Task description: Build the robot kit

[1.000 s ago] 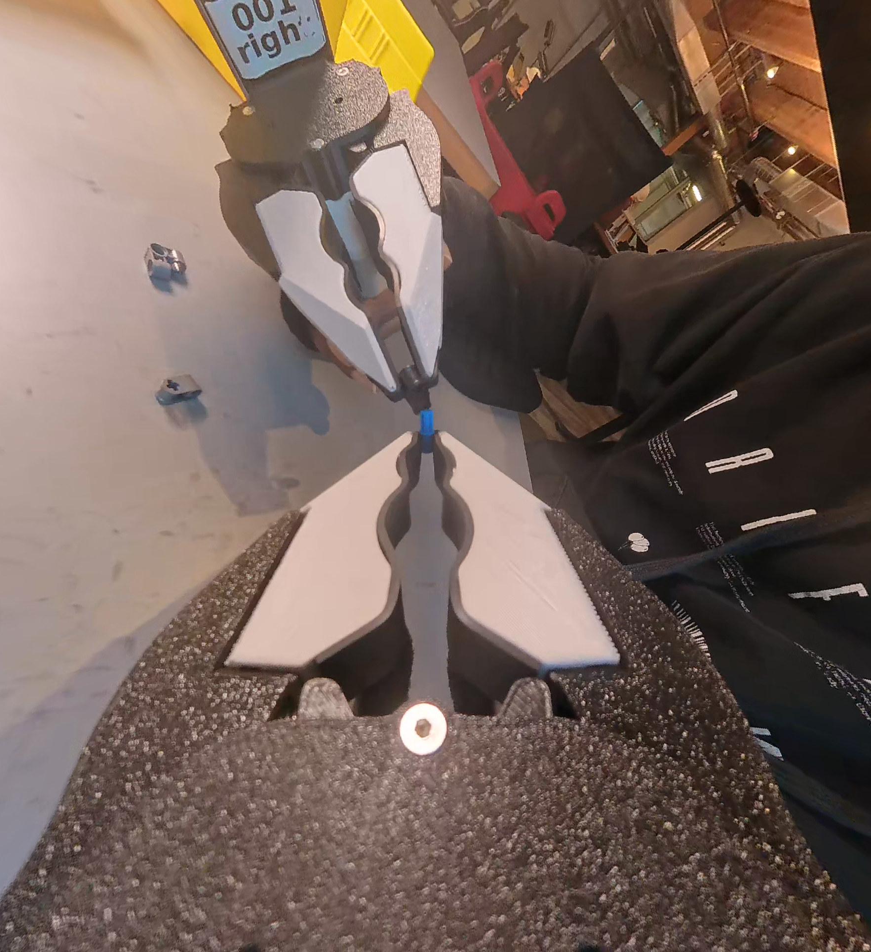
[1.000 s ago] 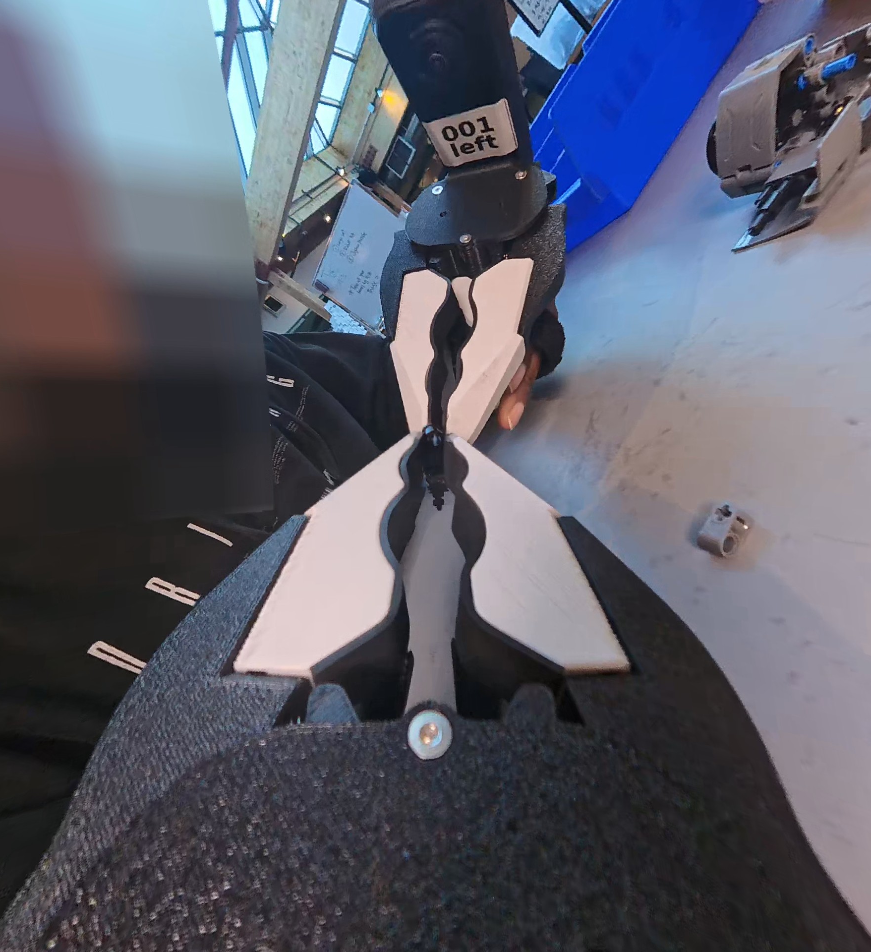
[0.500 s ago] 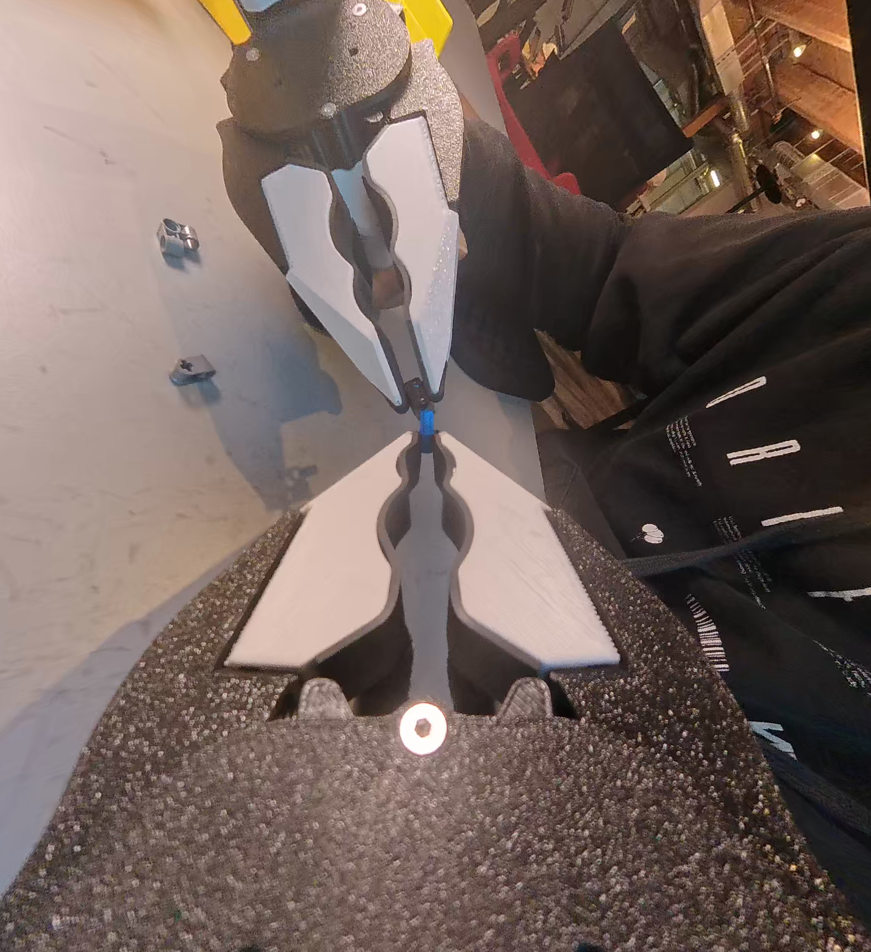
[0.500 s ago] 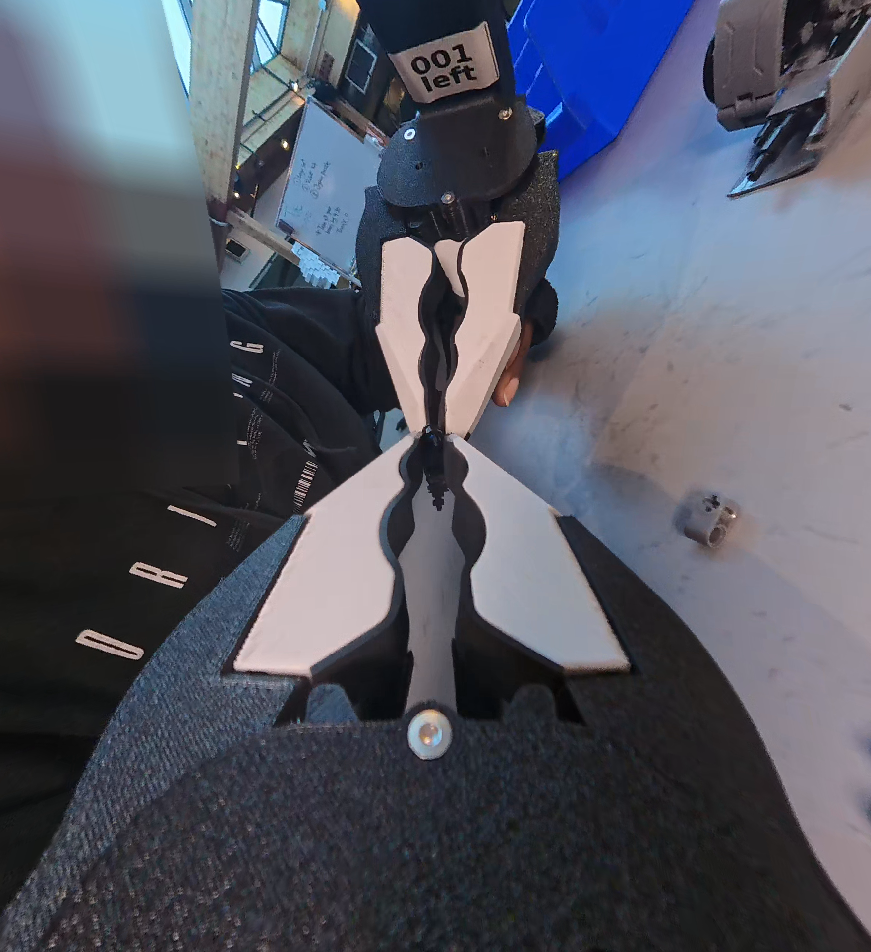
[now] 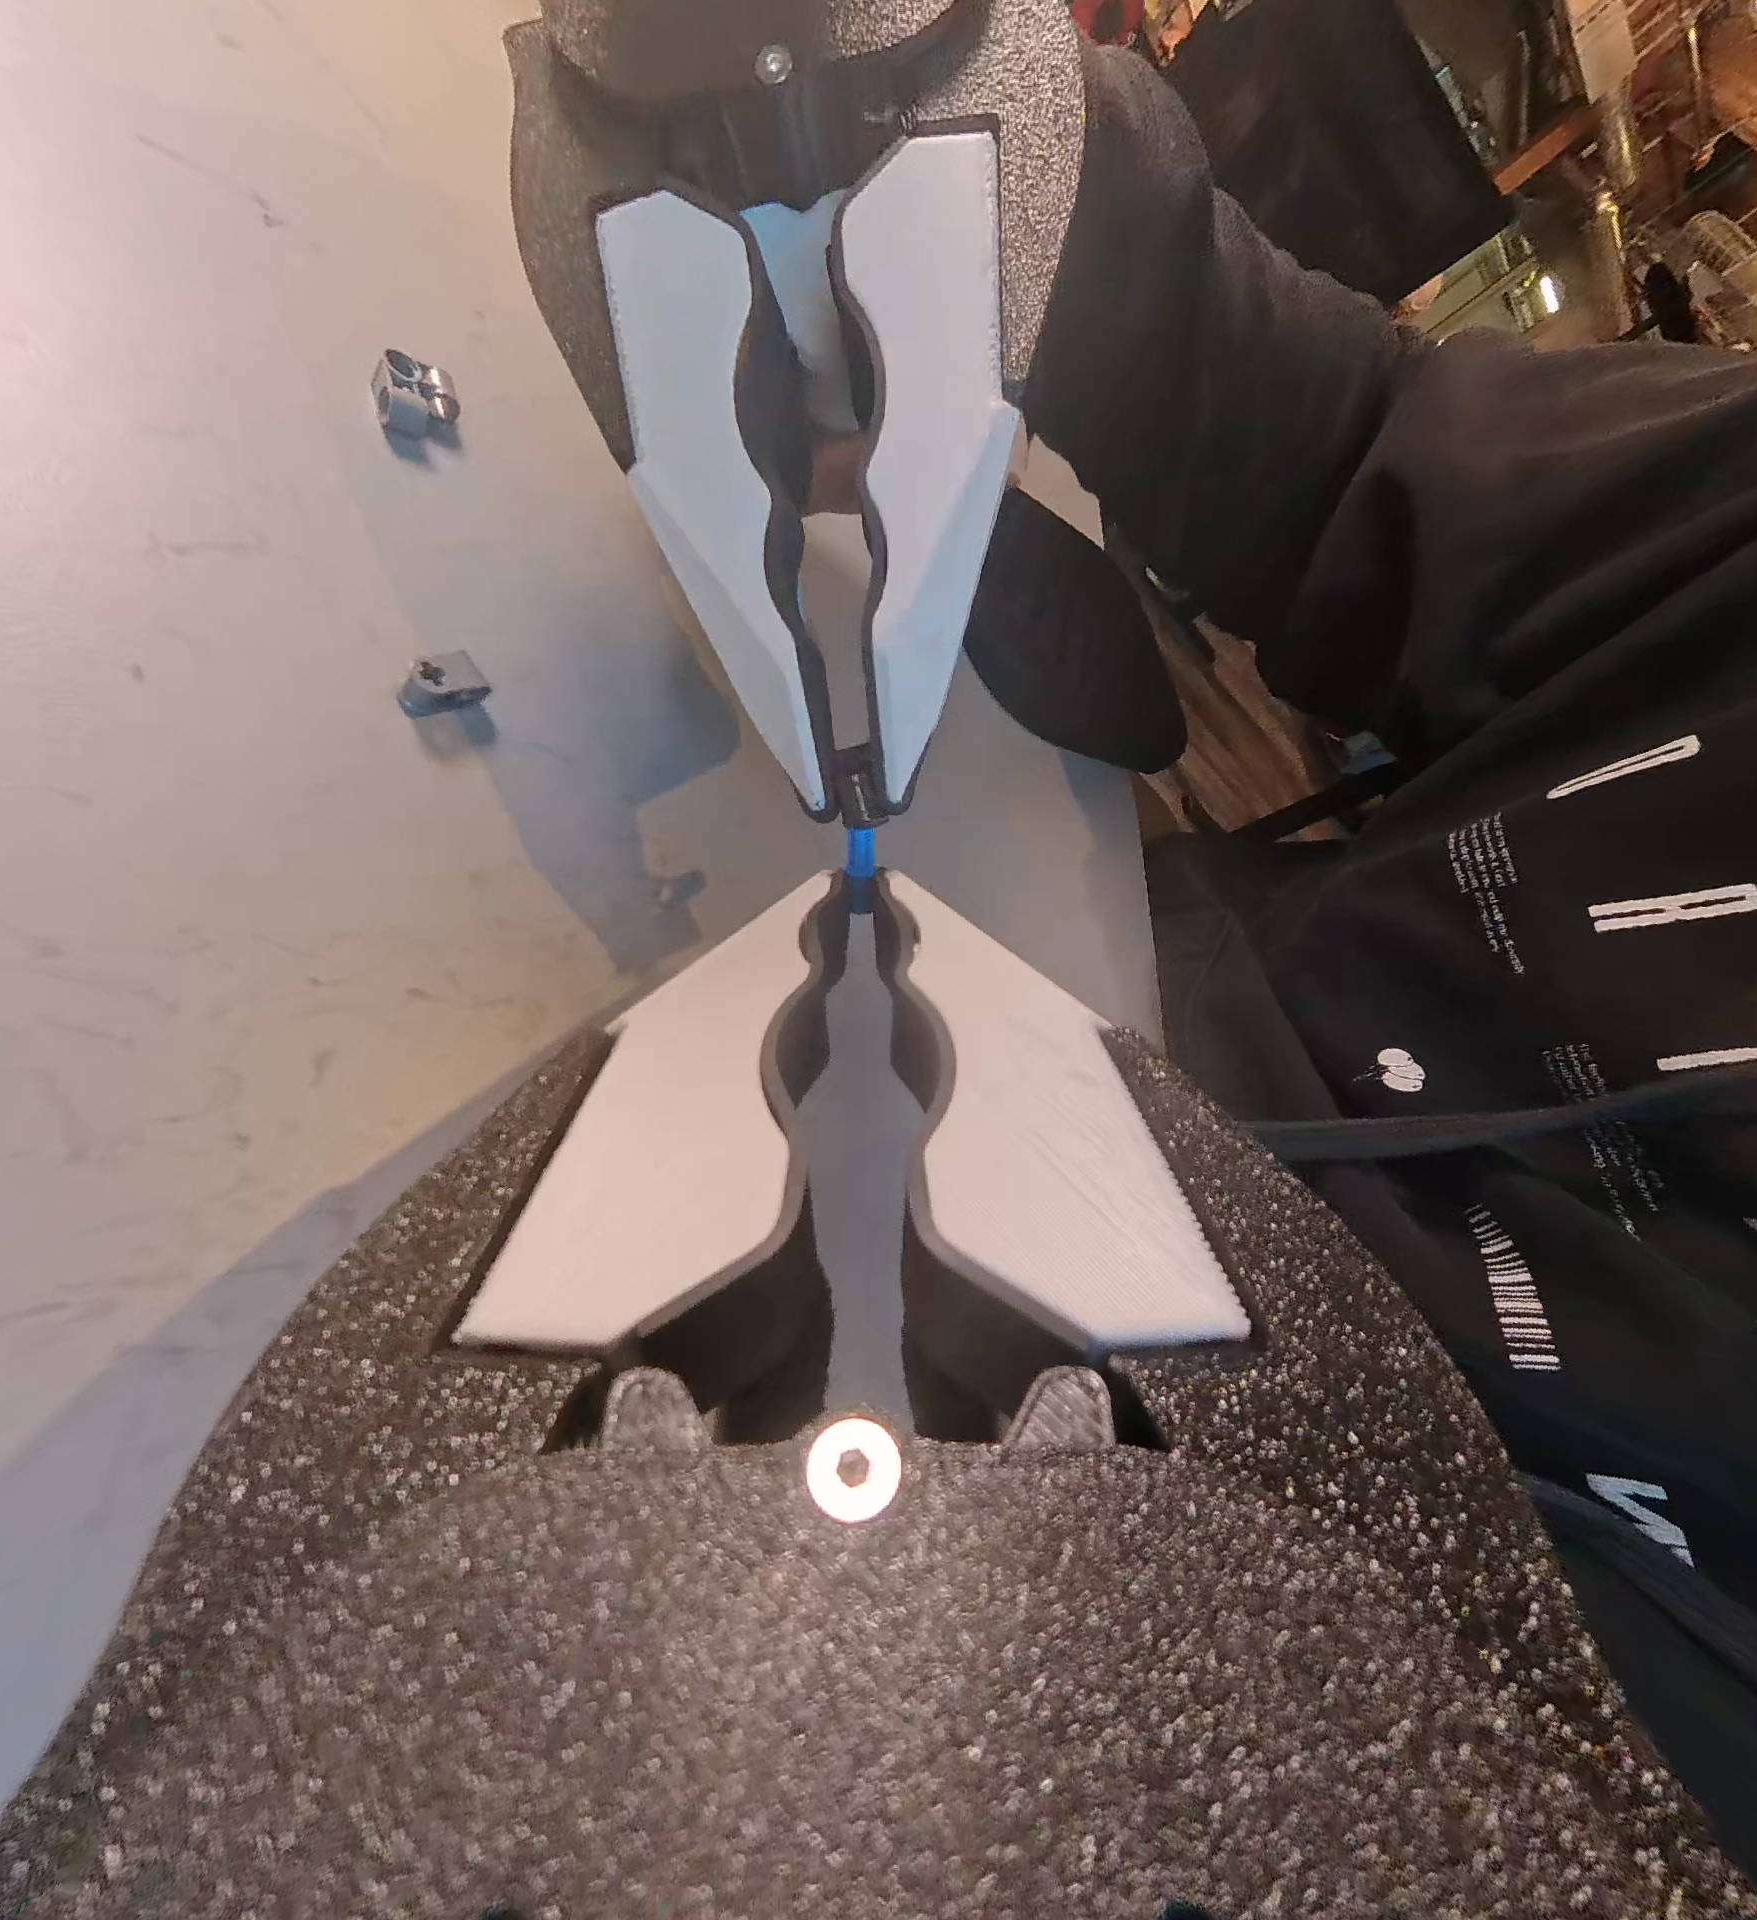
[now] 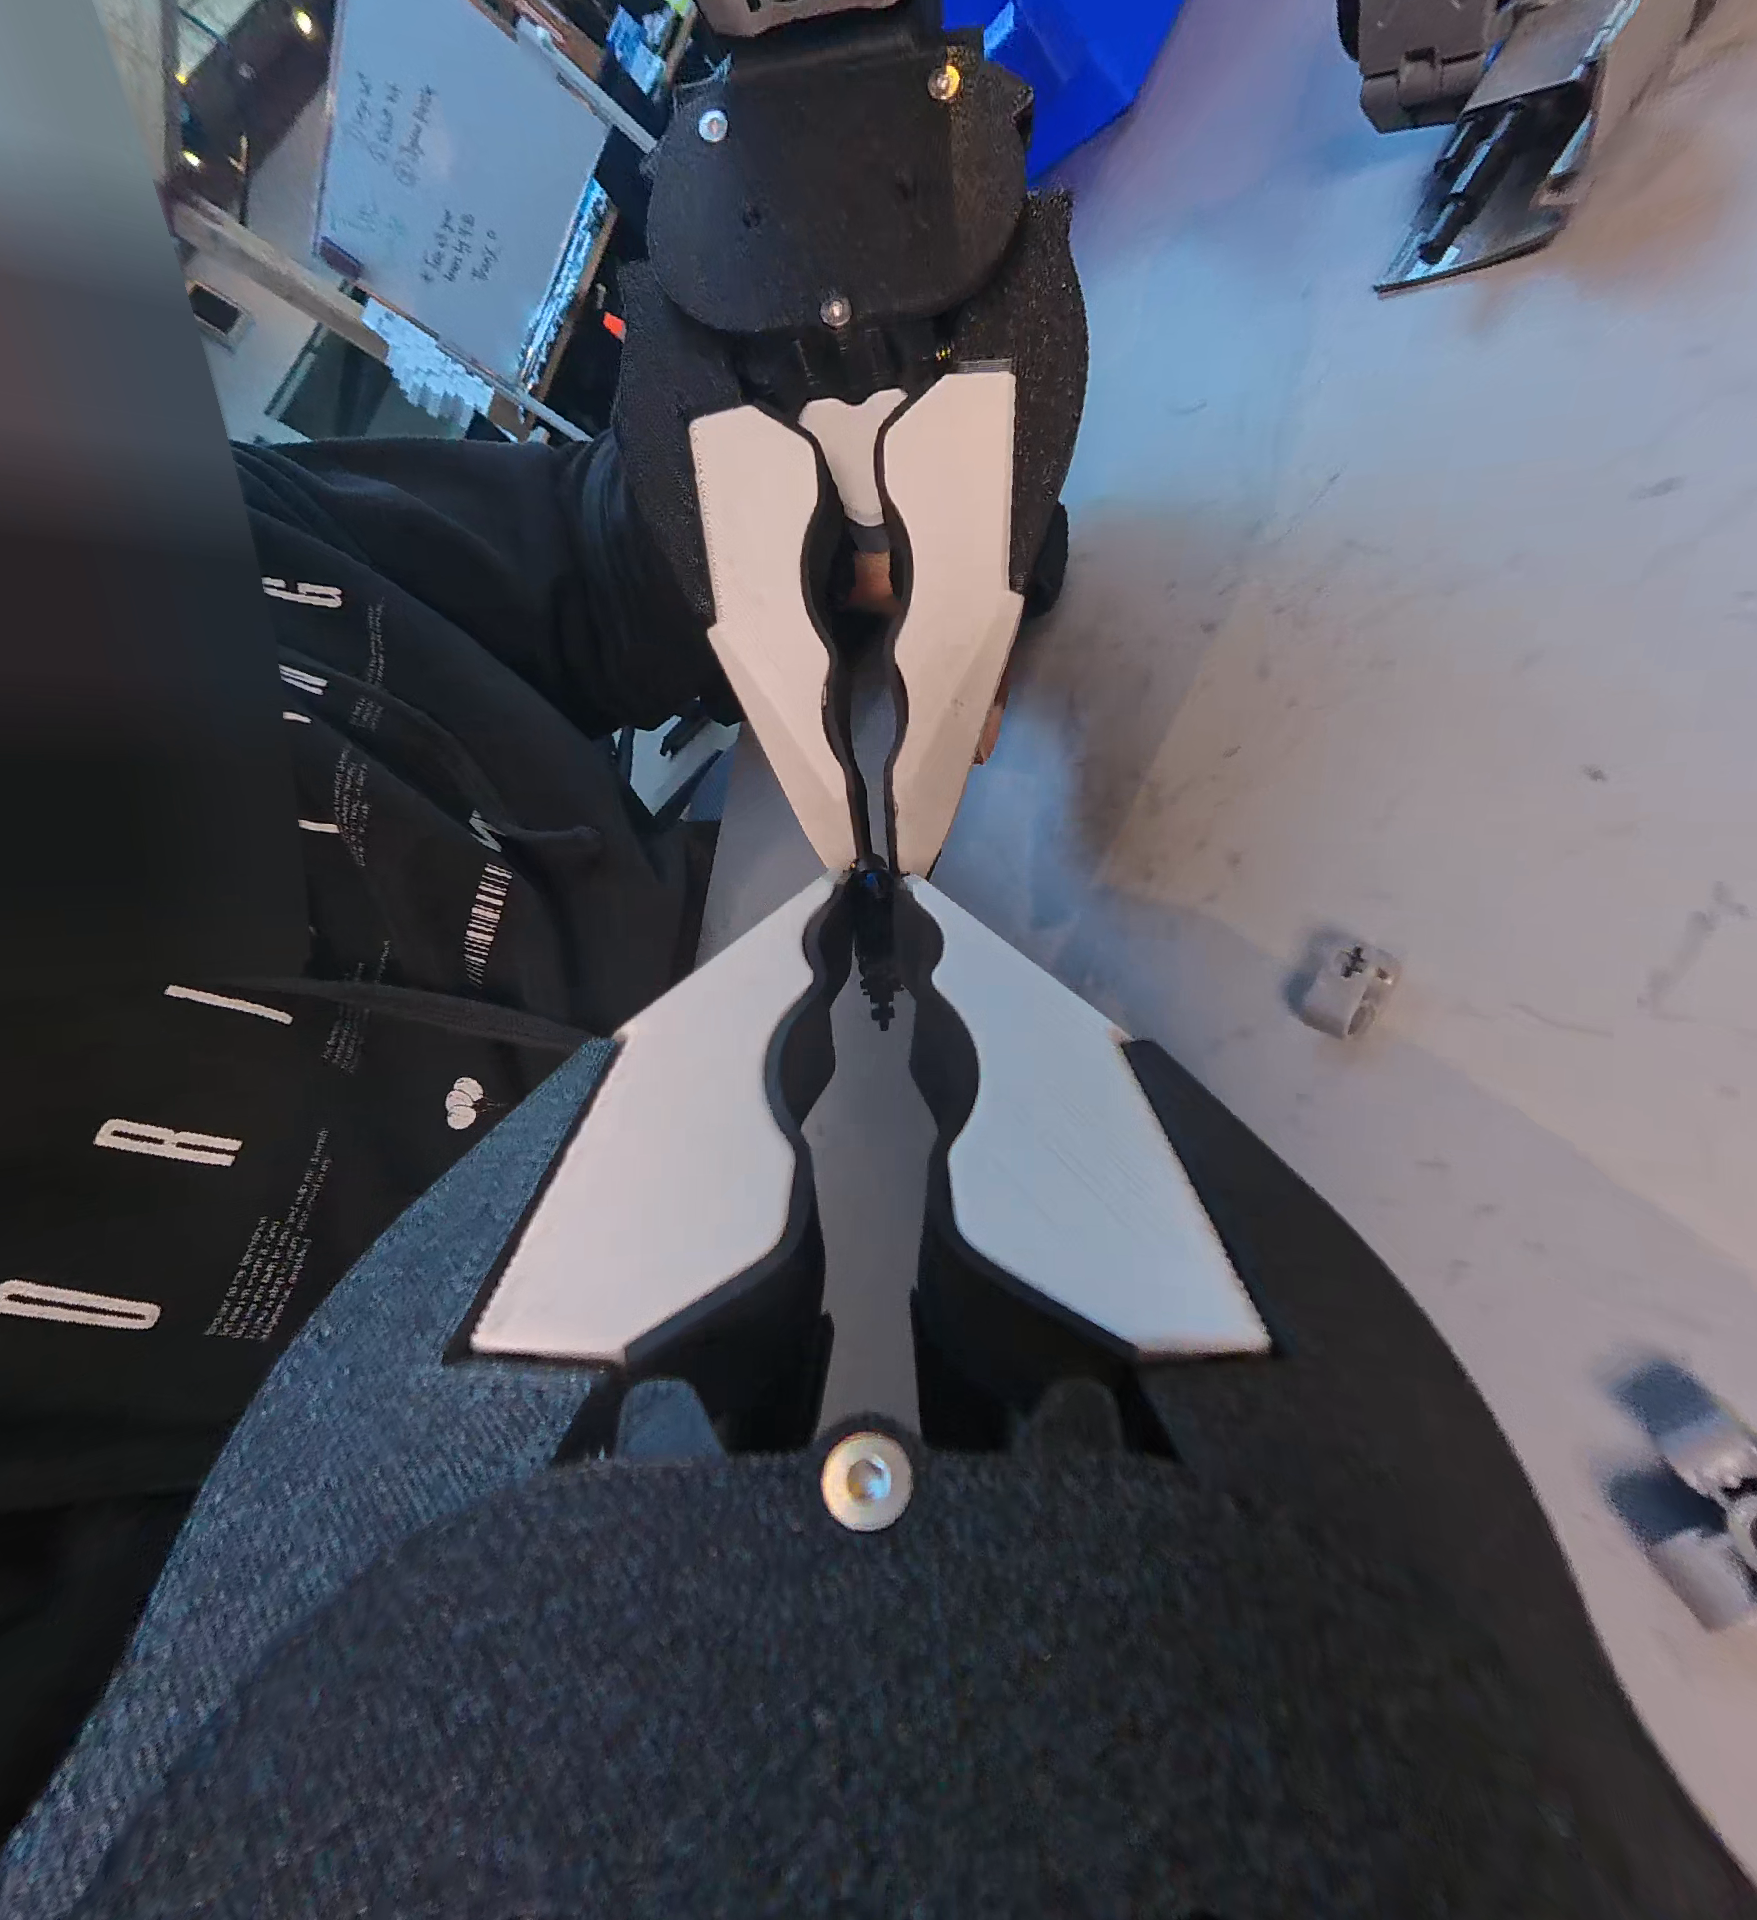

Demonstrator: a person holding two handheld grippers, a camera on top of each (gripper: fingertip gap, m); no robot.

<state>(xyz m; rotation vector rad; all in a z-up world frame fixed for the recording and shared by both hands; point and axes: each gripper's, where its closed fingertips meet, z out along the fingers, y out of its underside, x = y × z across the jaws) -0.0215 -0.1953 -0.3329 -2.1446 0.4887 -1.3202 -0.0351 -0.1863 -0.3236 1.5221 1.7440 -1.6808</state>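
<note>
My left gripper is shut on a small blue pin that sticks out past its tips. My right gripper is shut on a small black ridged part. The two grippers face each other tip to tip above the pale table. In the left wrist view the right gripper holds the black part against the far end of the blue pin. In the right wrist view the left gripper meets mine; the blue pin is hidden there.
Two small grey connector pieces lie on the table to the left in the left wrist view. Two grey connectors lie at the right in the right wrist view. A grey model assembly and a blue bin are farther back. A person in black clothing stands close. My two grippers' fingertips are within a few centimetres of each other.
The two grippers have come closer and lined up straight tip to tip. The black part and the blue pin now meet end to end. Both stay shut.
</note>
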